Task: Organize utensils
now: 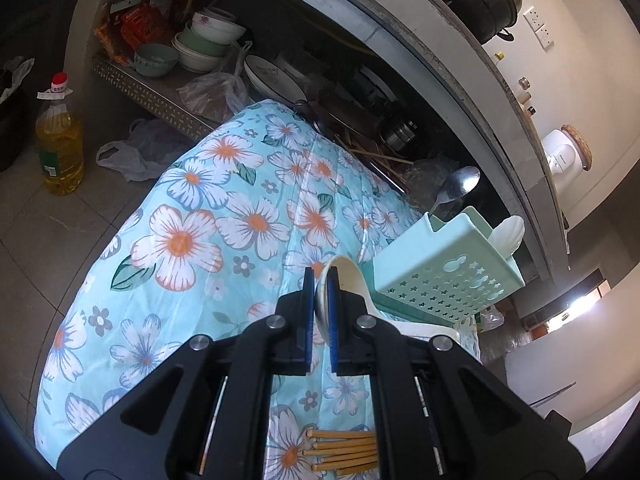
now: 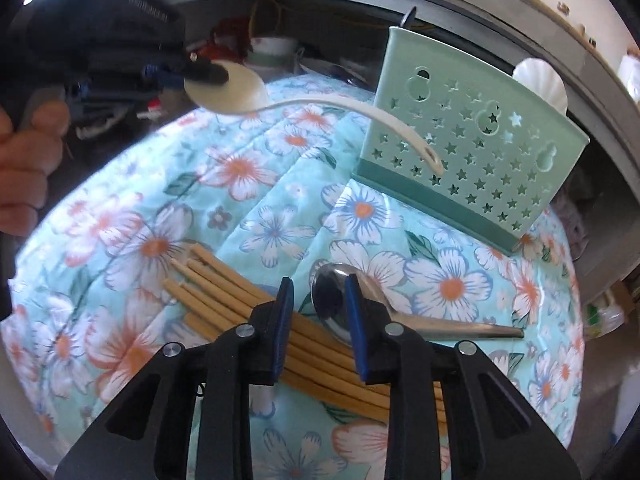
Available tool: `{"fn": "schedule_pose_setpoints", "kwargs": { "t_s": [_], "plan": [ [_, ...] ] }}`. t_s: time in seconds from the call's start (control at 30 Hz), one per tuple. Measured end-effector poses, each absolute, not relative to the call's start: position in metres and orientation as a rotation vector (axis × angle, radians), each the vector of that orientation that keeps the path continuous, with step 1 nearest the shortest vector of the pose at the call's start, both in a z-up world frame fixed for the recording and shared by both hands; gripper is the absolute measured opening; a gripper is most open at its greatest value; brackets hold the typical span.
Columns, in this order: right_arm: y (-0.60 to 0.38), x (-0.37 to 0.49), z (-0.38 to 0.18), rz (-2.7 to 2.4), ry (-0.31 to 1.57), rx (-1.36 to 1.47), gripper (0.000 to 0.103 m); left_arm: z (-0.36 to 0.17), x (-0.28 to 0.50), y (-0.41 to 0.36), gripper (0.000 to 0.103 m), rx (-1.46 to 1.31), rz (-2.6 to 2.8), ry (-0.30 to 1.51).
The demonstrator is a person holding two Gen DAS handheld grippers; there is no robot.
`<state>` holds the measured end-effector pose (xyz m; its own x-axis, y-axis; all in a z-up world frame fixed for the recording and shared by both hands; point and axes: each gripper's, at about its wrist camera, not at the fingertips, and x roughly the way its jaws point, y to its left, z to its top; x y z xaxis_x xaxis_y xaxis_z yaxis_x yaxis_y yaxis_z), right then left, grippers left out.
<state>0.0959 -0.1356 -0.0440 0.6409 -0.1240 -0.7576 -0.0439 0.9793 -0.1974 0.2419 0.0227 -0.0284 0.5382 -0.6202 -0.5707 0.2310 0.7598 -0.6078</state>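
My left gripper (image 1: 320, 280) is shut on the bowl of a white plastic spoon (image 1: 344, 276) and holds it in the air left of the mint-green perforated utensil holder (image 1: 440, 280). In the right wrist view the same spoon (image 2: 240, 92) hangs with its handle reaching toward the holder (image 2: 472, 140). The holder has a metal spoon (image 1: 460, 184) and a white shell-shaped utensil (image 1: 508, 232) in it. My right gripper (image 2: 318, 284) is open above a metal spoon (image 2: 332, 300) and a bundle of bamboo chopsticks (image 2: 224, 292) lying on the floral cloth (image 2: 260, 200).
Behind the cloth-covered table is a low shelf with stacked bowls (image 1: 204, 44), plates (image 1: 272, 76) and bags. An oil bottle (image 1: 60, 140) stands on the tiled floor at the left. A grey counter edge (image 1: 460, 72) curves overhead.
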Motion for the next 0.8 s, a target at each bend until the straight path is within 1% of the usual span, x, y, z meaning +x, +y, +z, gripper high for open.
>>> {"fn": "schedule_pose_setpoints", "kwargs": {
  "t_s": [0.17, 0.3, 0.4, 0.57, 0.8],
  "plan": [
    [-0.125, 0.097, -0.048, -0.108, 0.881, -0.299, 0.021, -0.028, 0.242, 0.023, 0.005, -0.496, -0.528, 0.858],
    [-0.118, 0.097, -0.049, -0.15, 0.88, -0.361, 0.021, -0.027, 0.242, 0.026, 0.005, -0.496, -0.514, 0.854],
    [-0.121, 0.101, -0.051, -0.177, 0.899, -0.356, 0.02, -0.026, 0.24, 0.027, 0.005, -0.491, -0.505, 0.849],
    [-0.124, 0.106, -0.053, -0.23, 0.91, -0.345, 0.012, -0.023, 0.238, 0.027, 0.005, -0.481, -0.495, 0.841],
    [-0.128, 0.096, -0.041, -0.23, 0.849, -0.315, 0.008, -0.014, 0.232, 0.028, 0.005, -0.468, -0.489, 0.81]
  ]
}}
